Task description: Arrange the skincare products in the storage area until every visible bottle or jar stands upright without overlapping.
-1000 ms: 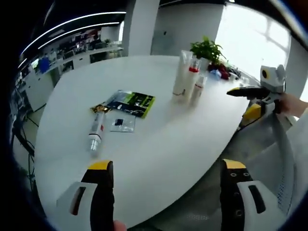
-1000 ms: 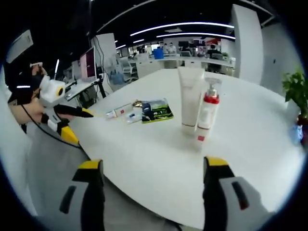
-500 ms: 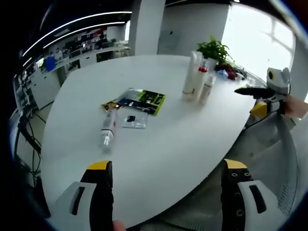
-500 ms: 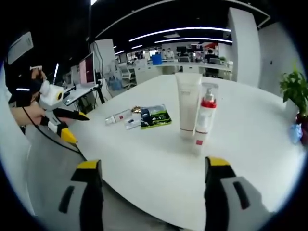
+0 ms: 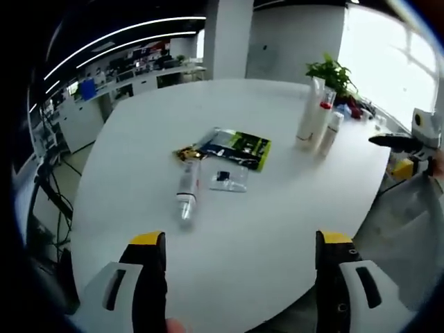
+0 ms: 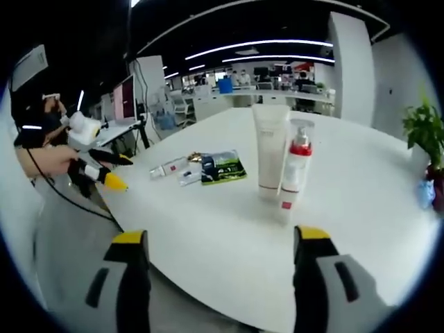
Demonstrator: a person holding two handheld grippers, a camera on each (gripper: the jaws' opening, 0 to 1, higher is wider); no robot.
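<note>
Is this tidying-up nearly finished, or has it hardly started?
Partly done: the white tube and pump bottle already stand upright. Nothing is in hand; the left gripper and right gripper are open. One tube lies flat by the sachets.

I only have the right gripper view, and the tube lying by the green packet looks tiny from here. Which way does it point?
Observer: In the left gripper view the lying tube runs lengthwise toward the left gripper, with its clear cap end nearest the jaws.
Operator: Anything lying next to it?
Observer: A small clear sachet lies flat to one side of it, apart from it, on the near side of the green packet.
Operator: Is the left gripper ready for it?
Observer: Its jaws stand wide apart and empty, well short of the tube.
</note>
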